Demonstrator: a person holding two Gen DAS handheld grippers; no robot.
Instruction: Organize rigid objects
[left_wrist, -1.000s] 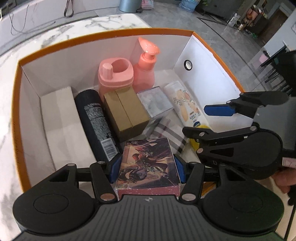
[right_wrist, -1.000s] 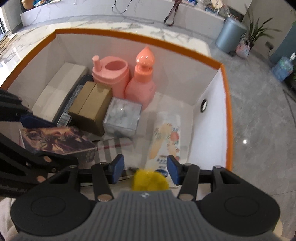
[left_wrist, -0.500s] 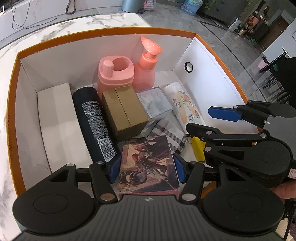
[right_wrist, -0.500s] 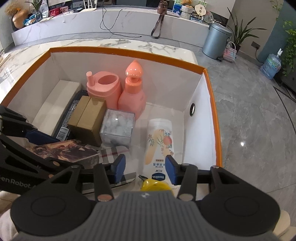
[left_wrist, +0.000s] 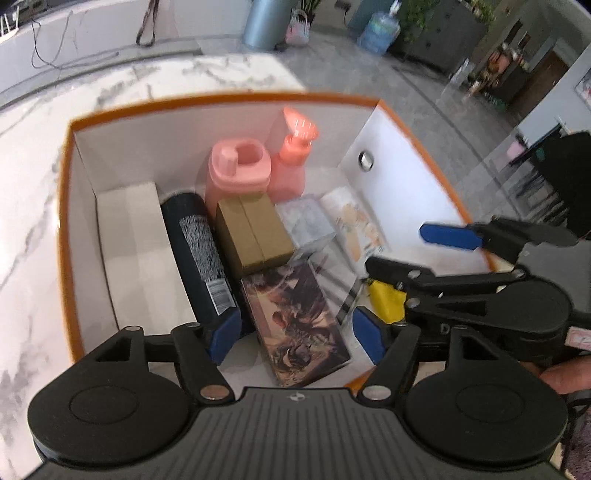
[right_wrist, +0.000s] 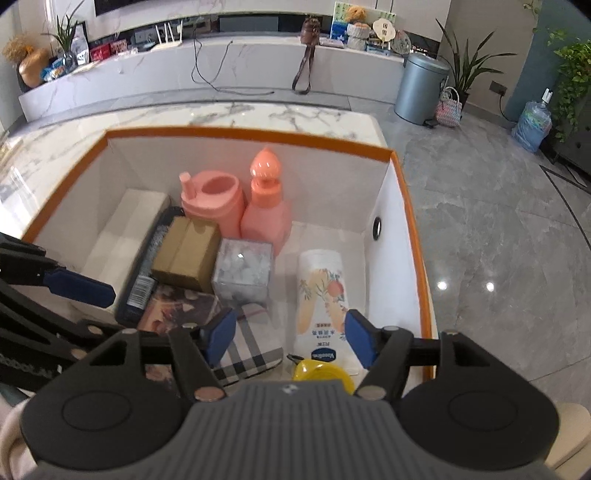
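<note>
An orange-rimmed white box (left_wrist: 66, 221) holds the objects. A dark illustrated card box (left_wrist: 295, 317) lies at the near wall of the box, beside a black can (left_wrist: 197, 251). My left gripper (left_wrist: 295, 334) is open above it, jaws clear of its sides. My right gripper (right_wrist: 288, 334) is open and empty, over a plaid case (right_wrist: 251, 343), a white lotion tube (right_wrist: 325, 295) and a yellow object (right_wrist: 319, 371). The card box also shows in the right wrist view (right_wrist: 177, 308).
The box also holds a white carton (left_wrist: 136, 251), a brown carton (left_wrist: 251, 232), a clear cube (left_wrist: 306, 225), a pink jug (left_wrist: 238, 173) and a pink pump bottle (left_wrist: 291, 166). The box stands on a marble counter (left_wrist: 33, 155); floor lies to the right.
My left gripper has opened and let go of the card box, which now lies in the box. Both grippers have drawn back and up from the box.
</note>
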